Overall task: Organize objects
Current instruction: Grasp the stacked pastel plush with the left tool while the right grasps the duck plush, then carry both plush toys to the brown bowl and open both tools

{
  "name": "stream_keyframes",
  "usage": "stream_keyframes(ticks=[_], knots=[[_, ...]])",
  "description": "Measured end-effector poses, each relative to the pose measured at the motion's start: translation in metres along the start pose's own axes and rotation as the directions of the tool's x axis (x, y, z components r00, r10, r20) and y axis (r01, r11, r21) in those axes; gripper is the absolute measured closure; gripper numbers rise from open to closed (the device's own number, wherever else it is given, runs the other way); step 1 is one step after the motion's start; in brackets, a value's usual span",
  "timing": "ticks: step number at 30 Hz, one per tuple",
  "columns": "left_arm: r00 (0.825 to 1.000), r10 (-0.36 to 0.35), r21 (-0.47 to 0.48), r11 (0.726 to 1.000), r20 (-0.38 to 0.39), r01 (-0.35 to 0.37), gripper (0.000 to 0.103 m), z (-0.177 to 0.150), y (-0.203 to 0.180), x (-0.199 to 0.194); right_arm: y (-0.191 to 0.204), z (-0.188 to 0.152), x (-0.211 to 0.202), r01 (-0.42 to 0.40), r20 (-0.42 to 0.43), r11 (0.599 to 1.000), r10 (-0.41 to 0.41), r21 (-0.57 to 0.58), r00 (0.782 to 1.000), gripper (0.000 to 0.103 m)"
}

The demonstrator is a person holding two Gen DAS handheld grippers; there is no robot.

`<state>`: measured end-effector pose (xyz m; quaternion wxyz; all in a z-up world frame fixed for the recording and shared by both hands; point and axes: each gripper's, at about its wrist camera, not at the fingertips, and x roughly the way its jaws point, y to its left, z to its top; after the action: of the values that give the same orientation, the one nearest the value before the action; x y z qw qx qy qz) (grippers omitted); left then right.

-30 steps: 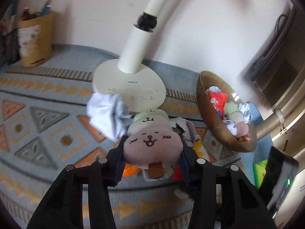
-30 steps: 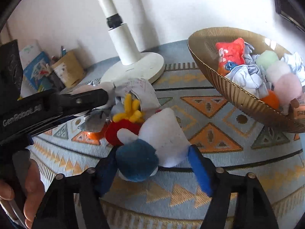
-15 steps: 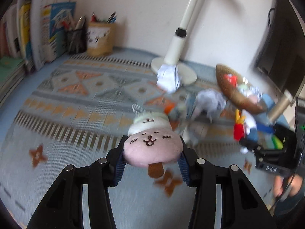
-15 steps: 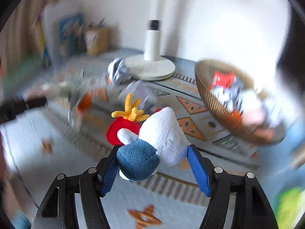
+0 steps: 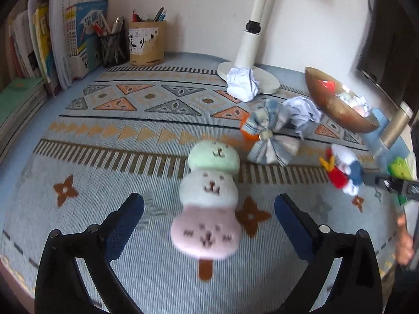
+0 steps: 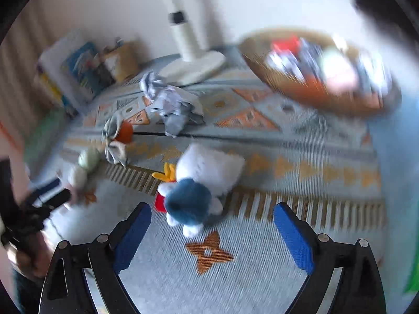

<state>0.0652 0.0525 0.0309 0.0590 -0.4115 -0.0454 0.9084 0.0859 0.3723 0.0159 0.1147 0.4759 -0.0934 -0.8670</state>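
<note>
Meanwhile, left gripper (image 5: 209, 206) jaws just sprung apart, dango plush (image 5: 209, 198) loose on mat (image 5: 104, 141) | right gripper (image 6: 212, 217) likewise, duck plush (image 6: 199, 183) released | both likely soft, light; pinch mid-body.

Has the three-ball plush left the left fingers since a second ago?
Yes. The jaws have just been opening; the three-ball plush now lies free on the patterned mat, between the left gripper's spread fingers.
</note>
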Motion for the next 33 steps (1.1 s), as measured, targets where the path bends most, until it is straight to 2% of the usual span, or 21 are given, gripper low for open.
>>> stream_keyframes(ticks=[2, 3, 4, 5, 7, 9, 10, 11, 12, 13, 14, 15, 16, 18, 21, 27, 28, 29, 31, 33], knots=[[0.999, 0.01, -0.005, 1.0, -0.034, -0.01, 0.005, 0.003, -0.002, 0.013, -0.004, -0.003, 0.007, -0.067, -0.025, 0.995, 0.069, 0.072, 0.997, 0.009], [0.997, 0.037, 0.001, 0.999, -0.064, -0.037, 0.007, 0.004, -0.003, 0.02, -0.002, -0.004, 0.009, -0.074, -0.028, 0.993, 0.077, 0.094, 0.997, 0.009], [0.995, 0.069, 0.008, 0.998, -0.078, -0.068, 0.011, 0.004, -0.003, 0.023, 0.007, -0.004, 0.016, -0.039, -0.029, 0.992, 0.043, 0.119, 0.999, 0.009], [0.993, 0.086, 0.006, 0.996, -0.084, -0.086, 0.011, 0.004, -0.003, 0.024, 0.007, -0.004, 0.016, -0.039, -0.029, 0.992, 0.043, 0.119, 0.999, 0.009], [0.992, 0.08, -0.012, 0.997, -0.094, -0.082, 0.011, 0.003, -0.001, 0.026, 0.015, -0.001, 0.018, 0.006, -0.006, 0.995, -0.006, 0.103, 1.0, 0.009], [0.994, 0.063, -0.03, 0.997, -0.088, -0.065, 0.012, 0.005, 0.003, 0.024, 0.027, 0.004, 0.024, 0.06, 0.008, 0.994, -0.061, 0.094, 0.998, 0.015], [0.995, 0.059, -0.041, 0.997, -0.086, -0.063, 0.016, 0.006, 0.005, 0.024, 0.035, 0.007, 0.031, 0.084, 0.01, 0.991, -0.086, 0.1, 0.996, 0.016], [0.994, 0.059, -0.049, 0.997, -0.088, -0.064, 0.026, 0.006, 0.006, 0.025, 0.035, 0.007, 0.031, 0.084, 0.01, 0.991, -0.086, 0.1, 0.996, 0.022], [0.994, 0.075, -0.04, 0.996, -0.082, -0.078, 0.03, 0.006, 0.004, 0.025, 0.036, 0.008, 0.035, 0.091, 0.007, 0.99, -0.092, 0.105, 0.996, 0.028], [0.993, 0.082, -0.029, 0.996, -0.08, -0.085, 0.037, 0.006, 0.003, 0.025, 0.041, 0.009, 0.037, 0.138, 0.029, 0.985, -0.142, 0.103, 0.989, 0.031], [0.994, 0.077, -0.013, 0.997, -0.072, -0.078, 0.049, 0.005, 0.0, 0.024, 0.04, 0.01, 0.037, 0.144, 0.03, 0.985, -0.148, 0.094, 0.989, 0.041], [0.996, 0.058, -0.005, 0.998, -0.067, -0.058, 0.056, 0.005, -0.002, 0.023, 0.04, 0.01, 0.037, 0.144, 0.03, 0.985, -0.148, 0.094, 0.989, 0.049], [0.997, 0.05, -0.006, 0.999, -0.064, -0.051, 0.06, 0.005, -0.004, 0.022, 0.042, 0.01, 0.038, 0.15, 0.031, 0.985, -0.153, 0.082, 0.988, 0.05], [0.996, 0.062, -0.007, 0.998, -0.058, -0.063, 0.06, 0.005, -0.005, 0.022, 0.043, 0.01, 0.038, 0.154, 0.042, 0.986, -0.156, 0.059, 0.987, 0.067], [0.999, 0.041, -0.006, 0.999, -0.032, -0.041, 0.06, 0.005, -0.009, 0.016, 0.035, 0.008, 0.026, 0.11, 0.071, 0.992, -0.114, 0.058, 0.991, 0.067], [0.999, -0.021, 0.001, 1.0, 0.038, 0.021, 0.06, 0.011, -0.032, -0.006, 0.023, 0.008, -0.001, 0.109, 0.141, 0.993, -0.116, 0.055, 0.983, 0.067], [0.998, -0.028, 0.006, 1.0, 0.048, 0.028, 0.06, 0.014, -0.036, -0.008, 0.02, 0.009, -0.015, 0.112, 0.174, 0.992, -0.12, 0.053, 0.977, 0.067], [0.997, -0.038, 0.014, 0.999, 0.063, 0.037, 0.06, 0.019, -0.042, -0.009, 0.02, 0.009, -0.015, 0.112, 0.174, 0.992, -0.12, 0.053, 0.977, 0.067], [0.993, -0.063, 0.031, 0.998, 0.103, 0.06, 0.06, 0.037, -0.06, -0.014, 0.013, 0.019, -0.042, 0.122, 0.236, 0.992, -0.129, 0.044, 0.963, 0.067], [0.988, -0.075, 0.039, 0.997, 0.138, 0.07, 0.06, 0.057, -0.076, -0.014, 0.01, 0.023, -0.053, 0.13, 0.259, 0.991, -0.136, 0.04, 0.956, 0.067]])
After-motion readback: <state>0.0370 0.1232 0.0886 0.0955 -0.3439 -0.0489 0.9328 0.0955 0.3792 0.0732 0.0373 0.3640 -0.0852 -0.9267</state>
